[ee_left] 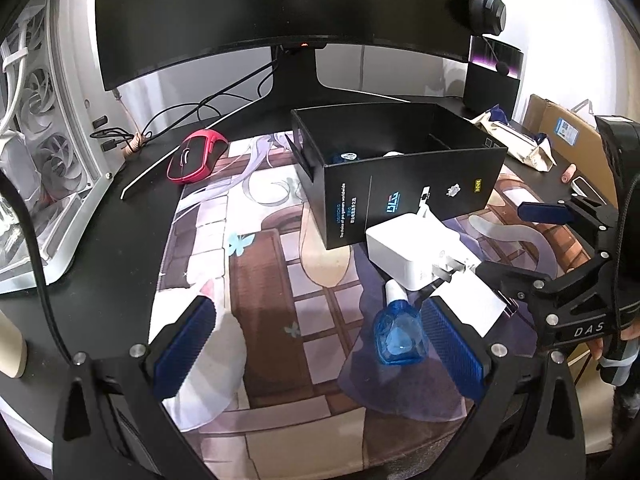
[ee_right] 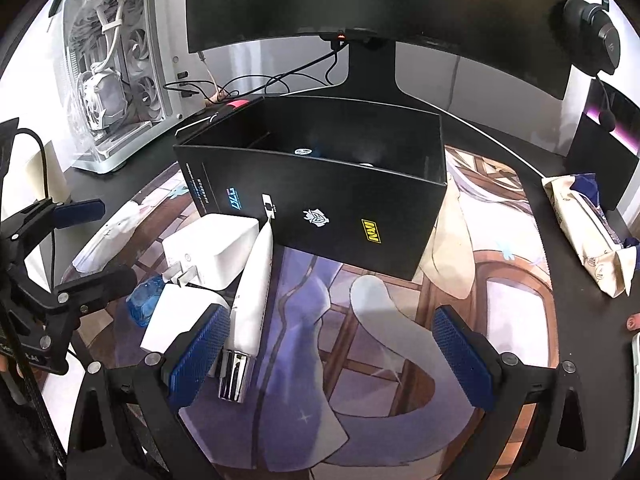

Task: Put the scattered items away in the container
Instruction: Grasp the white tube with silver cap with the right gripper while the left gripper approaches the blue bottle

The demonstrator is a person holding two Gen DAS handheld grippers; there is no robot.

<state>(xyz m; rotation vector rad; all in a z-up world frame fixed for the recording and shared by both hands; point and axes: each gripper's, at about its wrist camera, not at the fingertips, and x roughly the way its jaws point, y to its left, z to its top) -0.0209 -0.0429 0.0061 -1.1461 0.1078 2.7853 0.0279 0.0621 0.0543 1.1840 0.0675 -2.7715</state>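
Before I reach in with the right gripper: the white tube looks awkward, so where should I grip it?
Probably the white tube mid-body, from above, fingers across its narrow width. It lies flat, chrome cap nearest you, tip against the black box, charger tight on its left.

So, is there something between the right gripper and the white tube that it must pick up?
Nothing visible does. The right gripper is open, and the white tube lies just inside its left finger on the mat, tip leaning against the black box. The white charger sits beside the tube.
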